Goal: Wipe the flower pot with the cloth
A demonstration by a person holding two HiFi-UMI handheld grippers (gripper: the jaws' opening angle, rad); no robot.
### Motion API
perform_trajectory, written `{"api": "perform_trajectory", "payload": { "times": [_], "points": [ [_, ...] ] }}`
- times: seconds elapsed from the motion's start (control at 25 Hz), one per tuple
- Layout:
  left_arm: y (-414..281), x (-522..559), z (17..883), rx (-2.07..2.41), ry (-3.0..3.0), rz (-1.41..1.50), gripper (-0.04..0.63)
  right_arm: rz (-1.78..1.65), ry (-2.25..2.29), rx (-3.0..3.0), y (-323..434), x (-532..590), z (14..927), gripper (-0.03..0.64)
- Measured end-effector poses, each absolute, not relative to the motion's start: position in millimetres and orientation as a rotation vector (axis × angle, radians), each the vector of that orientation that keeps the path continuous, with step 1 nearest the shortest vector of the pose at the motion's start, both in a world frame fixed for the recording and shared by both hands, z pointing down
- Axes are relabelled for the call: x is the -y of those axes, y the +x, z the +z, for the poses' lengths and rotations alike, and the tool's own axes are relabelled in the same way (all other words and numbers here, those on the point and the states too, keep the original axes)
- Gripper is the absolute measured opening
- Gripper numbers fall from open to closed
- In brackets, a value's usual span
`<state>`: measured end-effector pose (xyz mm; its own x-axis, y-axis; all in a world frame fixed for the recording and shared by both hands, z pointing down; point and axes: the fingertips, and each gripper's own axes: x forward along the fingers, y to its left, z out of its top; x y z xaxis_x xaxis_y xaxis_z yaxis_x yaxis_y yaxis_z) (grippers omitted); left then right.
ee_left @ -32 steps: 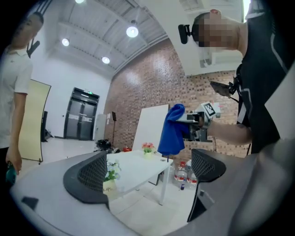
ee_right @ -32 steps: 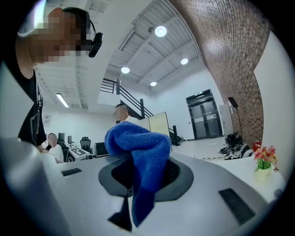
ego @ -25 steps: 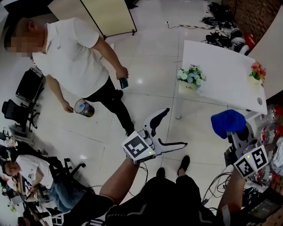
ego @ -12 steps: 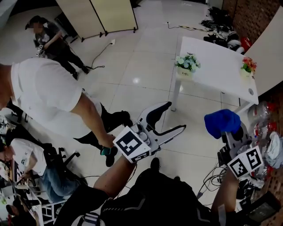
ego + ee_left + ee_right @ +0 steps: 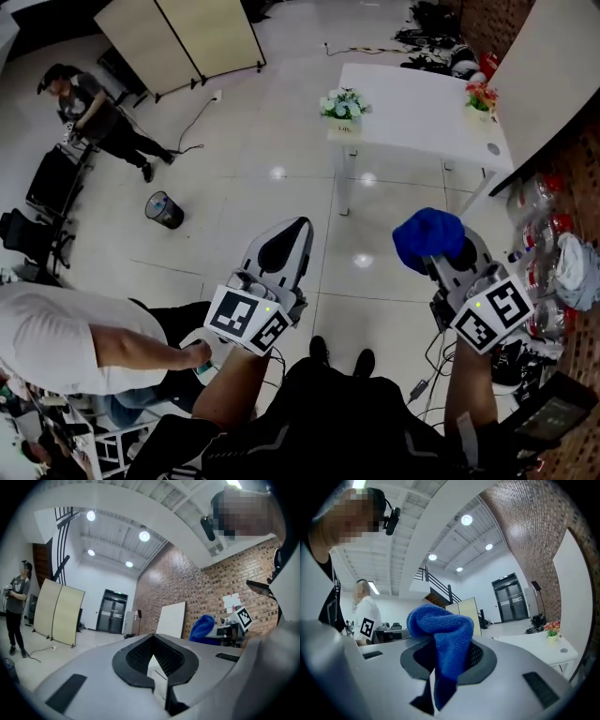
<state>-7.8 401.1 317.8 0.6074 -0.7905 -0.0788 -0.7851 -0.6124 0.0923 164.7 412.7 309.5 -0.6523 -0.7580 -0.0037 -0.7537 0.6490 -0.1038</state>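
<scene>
A white table (image 5: 422,103) stands ahead on the shiny floor. At its near left corner sits a flower pot (image 5: 343,105) with white and blue flowers; a second pot (image 5: 481,97) with red flowers sits at its far right edge, and is also seen in the right gripper view (image 5: 553,630). My right gripper (image 5: 442,251) is shut on a bunched blue cloth (image 5: 428,238) (image 5: 440,634). My left gripper (image 5: 286,246) points level towards the table. Its jaws have just been closing and now meet with nothing between them. Both grippers are well short of the table.
A person in a white shirt (image 5: 66,347) bends close at my lower left. Another person (image 5: 89,112) stands far left beside a folding screen (image 5: 183,37). A bin (image 5: 163,209) is on the floor. Bottles and bags (image 5: 548,225) line the brick wall at right.
The left jaws went from wide open to closed. Both grippers moved forward towards the table. The person in white passed from ahead to my lower left.
</scene>
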Motion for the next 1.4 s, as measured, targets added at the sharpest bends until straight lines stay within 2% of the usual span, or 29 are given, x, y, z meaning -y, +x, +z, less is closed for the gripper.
{"api": "perform_trajectory", "payload": {
  "times": [0.6, 1.4],
  "points": [
    [-39.6, -410.4, 300.0, 1.377, 2.781, -0.110, 0.005, -0.145, -1.415, -2.756, 140.4, -436.1, 305.1, 0.077],
    [-40.8, -415.2, 305.2, 1.324, 2.782, -0.097, 0.005, -0.118, -1.491, -2.743, 142.1, -441.3, 304.4, 0.077]
  ]
}}
